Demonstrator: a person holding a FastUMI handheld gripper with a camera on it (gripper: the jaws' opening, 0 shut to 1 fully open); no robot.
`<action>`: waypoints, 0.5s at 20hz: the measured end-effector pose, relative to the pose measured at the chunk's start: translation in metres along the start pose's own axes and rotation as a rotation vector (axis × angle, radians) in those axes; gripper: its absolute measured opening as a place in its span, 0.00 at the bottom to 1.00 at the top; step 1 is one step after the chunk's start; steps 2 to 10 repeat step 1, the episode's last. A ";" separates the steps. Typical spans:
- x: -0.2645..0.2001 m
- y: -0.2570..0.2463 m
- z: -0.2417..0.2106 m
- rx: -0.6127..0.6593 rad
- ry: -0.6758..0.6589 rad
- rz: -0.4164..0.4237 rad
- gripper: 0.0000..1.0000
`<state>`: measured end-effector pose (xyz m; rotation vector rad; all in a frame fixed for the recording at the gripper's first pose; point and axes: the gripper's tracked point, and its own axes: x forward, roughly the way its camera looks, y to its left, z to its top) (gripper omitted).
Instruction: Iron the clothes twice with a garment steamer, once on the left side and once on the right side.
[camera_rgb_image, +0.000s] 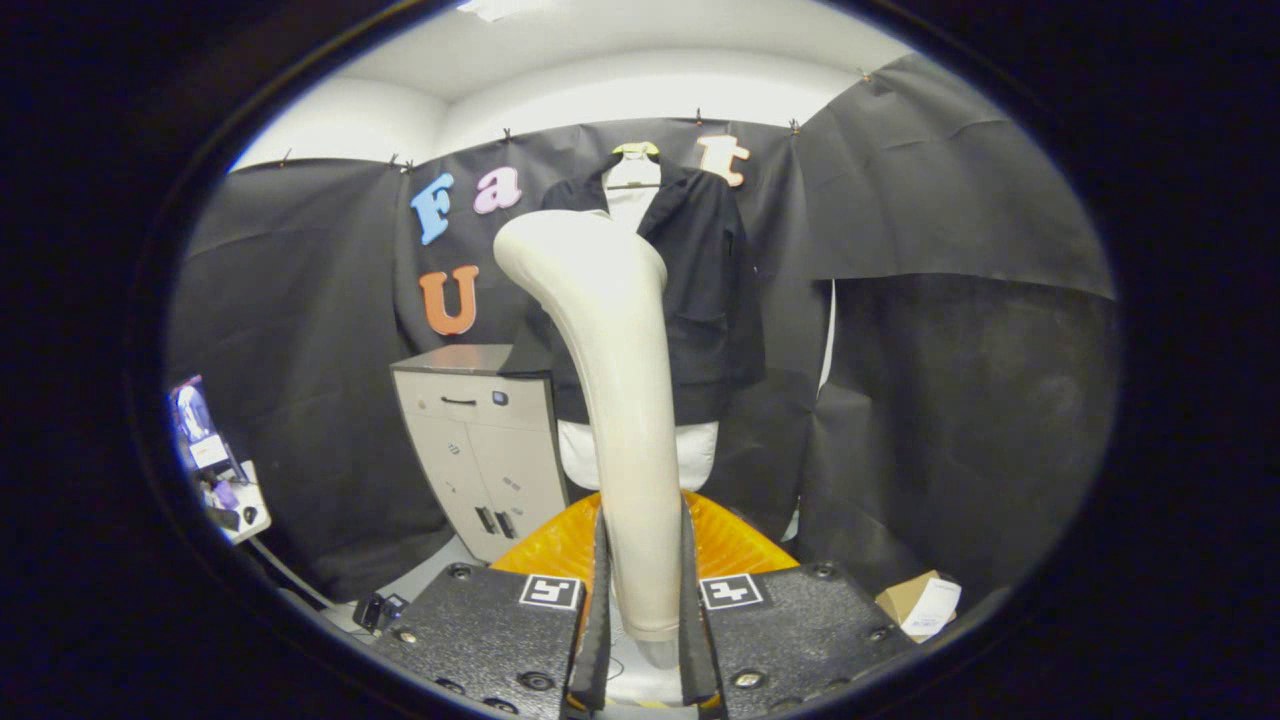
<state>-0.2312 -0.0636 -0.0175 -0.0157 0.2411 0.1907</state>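
My tool (643, 610) is clamped on the garment steamer (615, 400) handle | black jacket (700, 290) hangs beyond | cabinet (485, 440) beside it.

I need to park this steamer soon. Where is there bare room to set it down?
The gripper is shut on the steamer. The cabinet top beside the hanging jacket looks bare. The floor by the cardboard box is crowded.
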 end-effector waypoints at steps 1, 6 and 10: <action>-0.008 -0.001 0.005 0.005 -0.013 0.007 0.30; -0.008 -0.001 0.005 0.005 -0.013 0.007 0.30; -0.008 -0.001 0.005 0.005 -0.013 0.007 0.30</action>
